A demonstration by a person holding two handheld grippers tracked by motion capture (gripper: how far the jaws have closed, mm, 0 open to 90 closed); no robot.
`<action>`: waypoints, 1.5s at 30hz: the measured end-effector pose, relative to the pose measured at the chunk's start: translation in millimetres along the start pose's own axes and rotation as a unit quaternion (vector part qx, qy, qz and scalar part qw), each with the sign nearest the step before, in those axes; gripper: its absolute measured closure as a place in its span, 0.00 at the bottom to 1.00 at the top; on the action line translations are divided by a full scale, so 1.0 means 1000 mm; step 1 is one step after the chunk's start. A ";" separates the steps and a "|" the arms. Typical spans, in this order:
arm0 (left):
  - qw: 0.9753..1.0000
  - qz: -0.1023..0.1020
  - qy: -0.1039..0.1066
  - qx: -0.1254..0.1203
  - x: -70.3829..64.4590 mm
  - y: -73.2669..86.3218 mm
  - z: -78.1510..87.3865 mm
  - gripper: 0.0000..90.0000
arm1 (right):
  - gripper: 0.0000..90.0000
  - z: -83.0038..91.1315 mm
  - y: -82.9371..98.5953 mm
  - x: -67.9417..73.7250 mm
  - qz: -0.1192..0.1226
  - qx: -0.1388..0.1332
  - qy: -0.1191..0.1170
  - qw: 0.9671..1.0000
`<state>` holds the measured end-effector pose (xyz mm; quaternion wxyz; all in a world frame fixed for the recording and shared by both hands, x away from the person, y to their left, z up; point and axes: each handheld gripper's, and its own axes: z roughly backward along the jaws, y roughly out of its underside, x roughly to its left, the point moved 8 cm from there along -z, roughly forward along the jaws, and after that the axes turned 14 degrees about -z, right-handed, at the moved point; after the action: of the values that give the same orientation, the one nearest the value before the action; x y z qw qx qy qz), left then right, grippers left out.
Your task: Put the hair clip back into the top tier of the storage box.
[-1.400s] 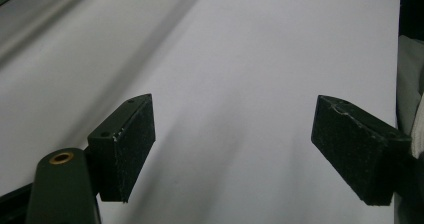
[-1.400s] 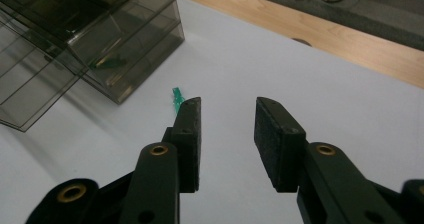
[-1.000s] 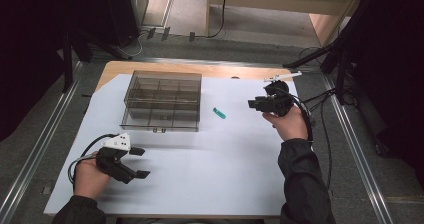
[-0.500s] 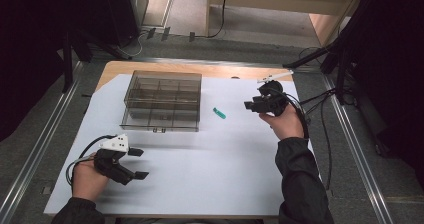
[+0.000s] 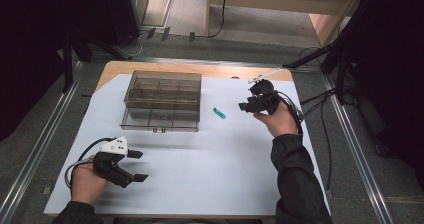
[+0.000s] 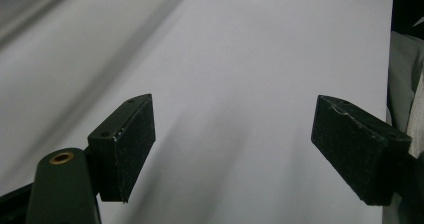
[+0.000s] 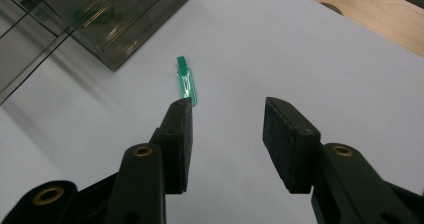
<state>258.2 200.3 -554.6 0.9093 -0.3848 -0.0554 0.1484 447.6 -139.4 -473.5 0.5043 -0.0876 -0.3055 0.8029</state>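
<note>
A small green plastic piece (image 5: 219,113) lies flat on the white sheet, just right of the smoky clear compartment box (image 5: 162,101). My right gripper (image 5: 245,105) hovers open a short way right of that piece, raised off the sheet and pointing left. From its own camera, the green piece (image 7: 186,85) lies beyond the tip of the left jaw, and the box corner (image 7: 120,14) is at upper left; the right gripper (image 7: 227,110) holds nothing. My left gripper (image 5: 138,165) rests open near the front left. Between its wide-apart jaws the left gripper (image 6: 232,129) has nothing but bare white sheet.
The white sheet (image 5: 210,159) covers most of a wooden table (image 5: 220,70). Cables (image 5: 312,101) trail off the right side. Metal rails (image 5: 35,149) run along both sides of the table on the floor.
My right gripper has dipped and turned slightly toward the green piece. The left gripper has barely shifted.
</note>
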 end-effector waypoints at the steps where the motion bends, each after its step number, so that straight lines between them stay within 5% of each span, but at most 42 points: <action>1: 1.000 0.002 -0.001 -0.002 0.000 0.000 0.000 0.21 | 0.62 -0.001 0.000 0.001 0.002 0.001 -0.001 1.000; 22: 1.000 0.001 -0.013 0.000 -0.002 0.004 0.004 0.21 | 0.63 -0.035 0.009 0.005 0.027 0.072 0.017 0.997; 45: 1.000 0.004 -0.015 0.000 -0.003 0.007 0.006 0.21 | 0.62 -0.060 0.009 0.013 0.037 0.113 0.030 0.992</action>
<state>252.7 207.7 -555.7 0.9077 -0.3827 -0.0674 0.1581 461.5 -106.2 -524.4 0.4896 -0.0656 -0.1939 0.8476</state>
